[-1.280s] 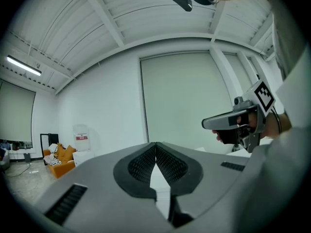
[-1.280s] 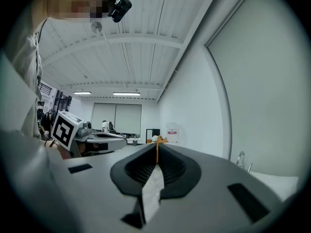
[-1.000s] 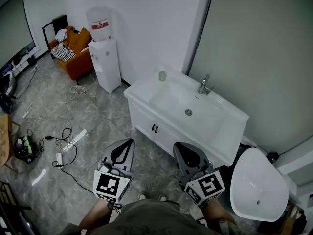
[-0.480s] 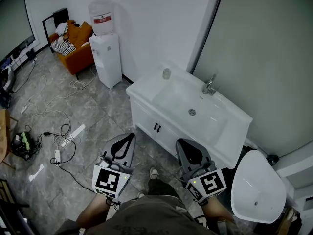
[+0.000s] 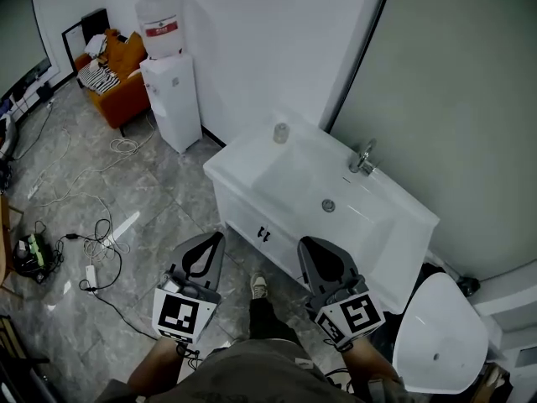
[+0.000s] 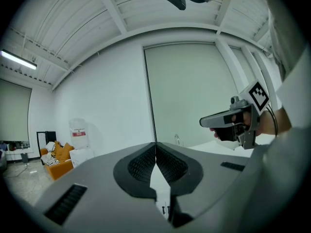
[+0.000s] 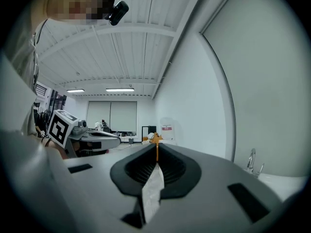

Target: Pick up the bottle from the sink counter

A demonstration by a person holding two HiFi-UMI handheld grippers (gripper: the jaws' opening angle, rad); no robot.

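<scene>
Head view looks steeply down on a room with a grey tiled floor and white walls. A white sink counter stands against the wall, with a rectangular basin, a chrome faucet at the back and a round drain. The cabinet front below has small dark handles. To the left of the counter stands a white water dispenser, and beyond it an orange chair piled with things. Loose cables and a power strip lie across the floor at the left. A white toilet is at the lower right.

The two gripper views look level across the room and show what the head view does not: a white beamed ceiling with strip lights, and far windows behind the dispenser. Each also shows the other gripper held in a hand at its side. The bottle cannot be made out in either of them.

The left gripper and the right gripper are held low in front of the person, side by side above the floor, just short of the cabinet front. In each gripper's own view the jaws are closed tip to tip, with nothing between them.

The bottle, small and pale, stands upright on the counter's back left corner, close to the wall. It lies well apart from both grippers, beyond the basin's front edge and nearer the left one's line.
</scene>
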